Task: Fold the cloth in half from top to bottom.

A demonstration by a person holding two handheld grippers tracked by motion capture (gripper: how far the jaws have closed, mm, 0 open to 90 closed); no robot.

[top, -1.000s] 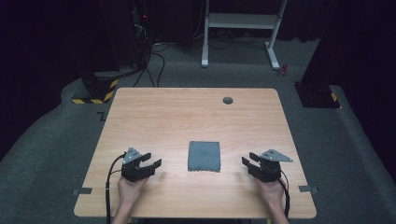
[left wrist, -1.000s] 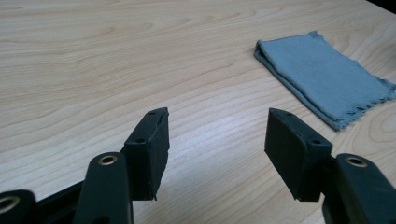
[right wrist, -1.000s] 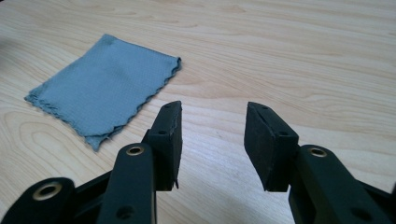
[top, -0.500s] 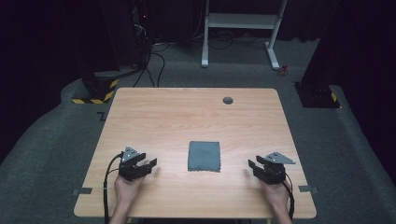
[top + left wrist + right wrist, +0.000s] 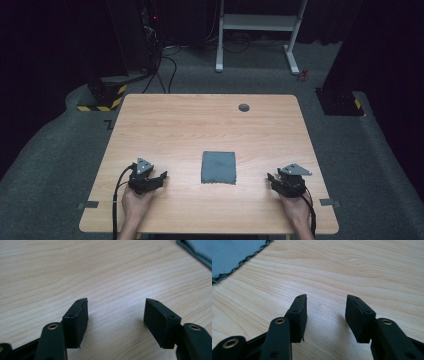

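A folded grey cloth lay flat on the table, in the near half and roughly midway between the two sides, exactly where it had been in both earlier frames. Its zigzag-cut edge entered the top left corner of the right gripper view, and a corner of it appeared at the top right of the left gripper view.

The left hand-held gripper rested low over the table near the cloth's left side, apart from it and pointing toward it. Its jaws stood wide with only bare wood between them, and they had just been opening. The hand holding it had kept its place since a second earlier.

The right hand-held gripper sat near the cloth's right side, also apart from it. Its jaws stood apart over bare wood and had likewise just been opening. Compared with the frame a second earlier, this hand-held gripper had drawn slightly toward the near edge of the table.

A small dark round disc remained near the far edge of the table, well apart from the cloth and unchanged in place.
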